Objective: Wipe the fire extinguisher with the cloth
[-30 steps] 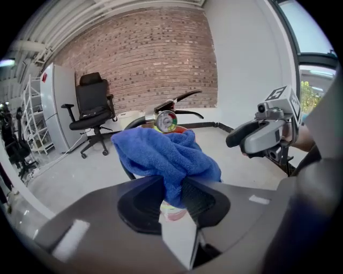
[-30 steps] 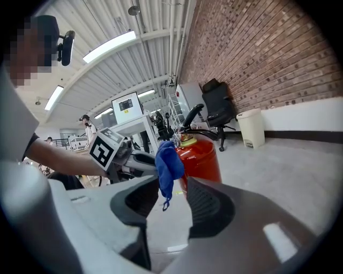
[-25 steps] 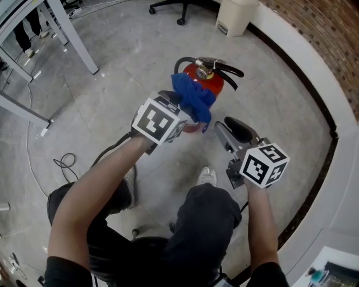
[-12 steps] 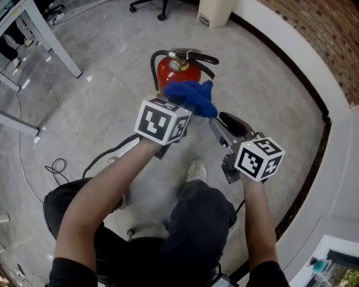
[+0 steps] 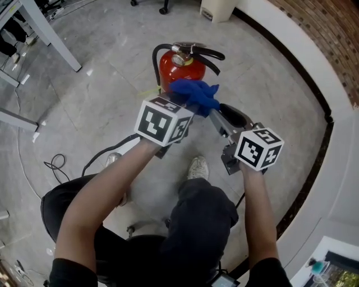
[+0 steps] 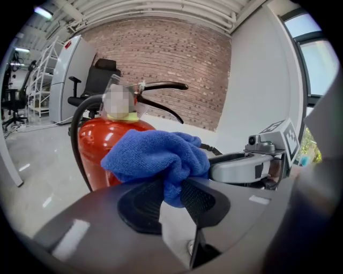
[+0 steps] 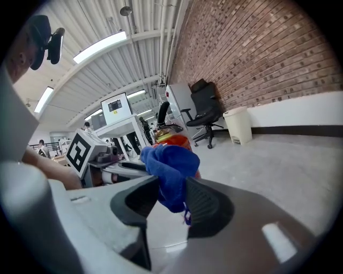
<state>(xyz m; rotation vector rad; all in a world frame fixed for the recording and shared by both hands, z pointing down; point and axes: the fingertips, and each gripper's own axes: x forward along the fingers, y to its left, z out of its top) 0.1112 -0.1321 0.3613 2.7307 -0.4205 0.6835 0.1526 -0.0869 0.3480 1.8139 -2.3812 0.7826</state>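
A red fire extinguisher (image 5: 179,67) (image 6: 102,155) with a black handle and hose stands upright on the grey floor. My left gripper (image 5: 182,105) (image 6: 171,193) is shut on a bunched blue cloth (image 5: 195,94) (image 6: 155,155), which it holds against the near upper side of the cylinder. My right gripper (image 5: 221,116) (image 7: 169,200) comes in from the right with its jaws apart. In the right gripper view the cloth (image 7: 171,166) hangs in the gap at its tips, and no squeeze by the pads shows. The extinguisher (image 7: 174,142) peeks out behind the cloth.
A beige bin (image 5: 219,8) stands by the curved white wall with its dark baseboard (image 5: 314,95). Table legs (image 5: 50,39) rise at the far left and a black cable (image 5: 56,163) loops on the floor. My shoe (image 5: 196,168) rests just behind the grippers. An office chair (image 6: 99,80) stands farther back.
The left gripper carried the cloth to the right across the extinguisher's near side. The right gripper came forward until its tips reached the cloth.
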